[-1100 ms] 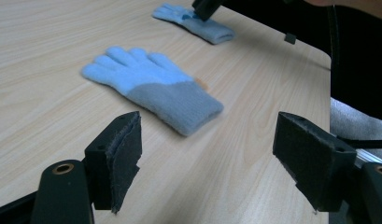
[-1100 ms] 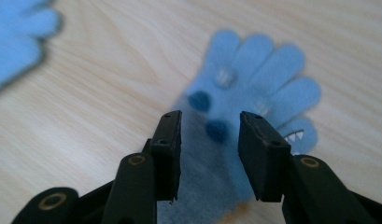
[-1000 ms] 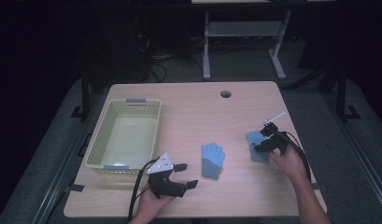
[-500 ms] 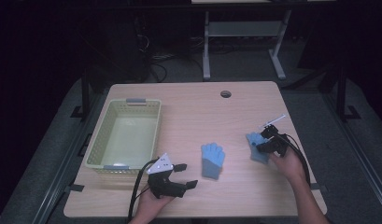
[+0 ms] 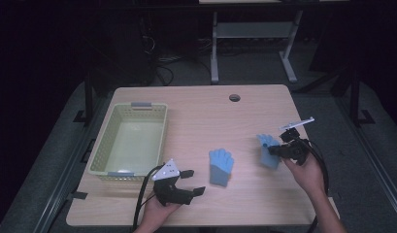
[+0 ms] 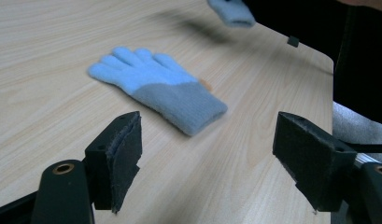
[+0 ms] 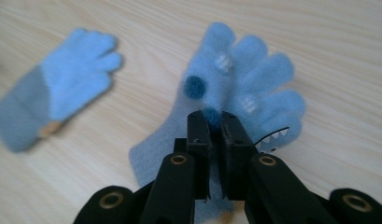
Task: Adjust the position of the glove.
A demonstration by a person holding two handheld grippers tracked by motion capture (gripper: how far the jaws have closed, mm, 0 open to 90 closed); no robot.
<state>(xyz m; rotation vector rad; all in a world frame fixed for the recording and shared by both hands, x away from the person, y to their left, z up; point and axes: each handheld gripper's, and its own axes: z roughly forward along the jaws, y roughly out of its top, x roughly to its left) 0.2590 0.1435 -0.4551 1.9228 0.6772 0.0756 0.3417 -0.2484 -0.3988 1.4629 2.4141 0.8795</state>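
Two light blue knit gloves lie on the wooden table. The plain glove (image 5: pixel 220 166) rests mid-table, fingers pointing away; in the left gripper view this plain glove (image 6: pixel 160 89) lies flat ahead of the jaws. My left gripper (image 5: pixel 190 182) is held wide open near the front edge, just left of it, with nothing between its pads (image 6: pixel 125 158). The second glove (image 5: pixel 268 150), with dark dots and a toothed face (image 7: pixel 240 79), is pinched near its palm by my right gripper (image 7: pixel 216 122), which is shut on it. The other glove (image 7: pixel 58 102) shows blurred to its left.
A pale yellow-green plastic basket (image 5: pixel 105 141) stands empty at the table's left. A round cable hole (image 5: pixel 234 97) sits near the far edge. The table's right edge (image 5: pixel 312 160) runs close under the right hand. A metal frame (image 5: pixel 252 34) stands beyond the table.
My right gripper has edged slightly to the right with the faced glove in it. The left gripper and the plain glove have stayed put.
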